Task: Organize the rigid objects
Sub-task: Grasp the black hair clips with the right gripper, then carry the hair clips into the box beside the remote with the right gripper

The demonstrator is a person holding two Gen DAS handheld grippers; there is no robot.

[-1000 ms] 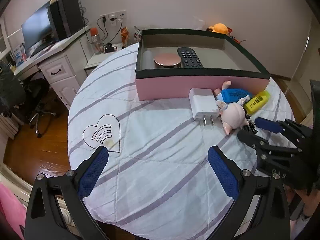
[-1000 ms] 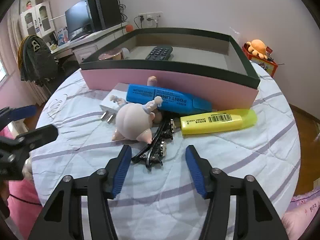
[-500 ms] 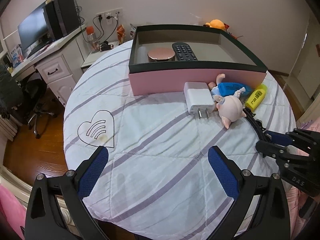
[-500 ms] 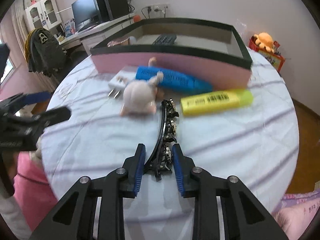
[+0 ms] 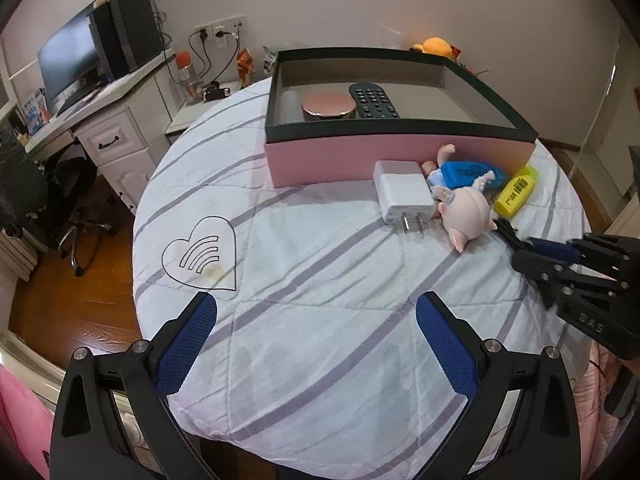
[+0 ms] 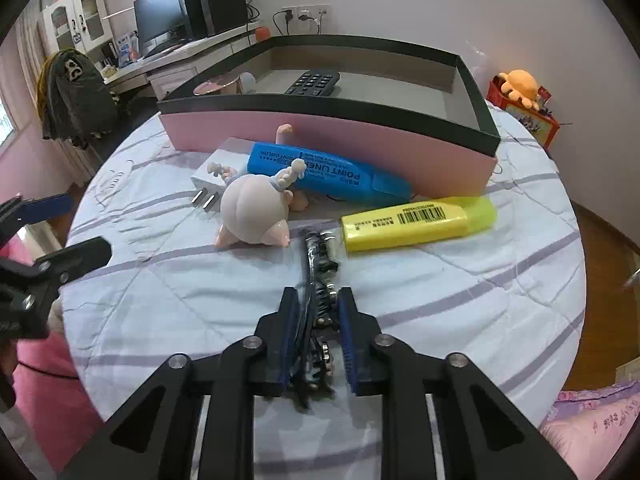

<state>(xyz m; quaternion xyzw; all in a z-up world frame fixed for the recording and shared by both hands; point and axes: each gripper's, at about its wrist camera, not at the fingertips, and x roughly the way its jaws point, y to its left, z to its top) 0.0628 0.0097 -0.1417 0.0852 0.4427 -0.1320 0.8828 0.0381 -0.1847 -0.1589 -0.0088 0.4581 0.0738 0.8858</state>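
A: Where is the black hair clip (image 6: 319,276)?
B: Near the pink box (image 6: 328,140), squeezed tight in the right gripper (image 6: 319,300).
A: And the left gripper (image 5: 316,332)?
B: Wide open, holding nothing.

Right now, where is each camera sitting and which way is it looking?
Left wrist: on the open left gripper, looking down across the striped round table; the right gripper shows.
Right wrist: on the right gripper, shut on the black hair clip.
Both show the pink box and pig figurine.
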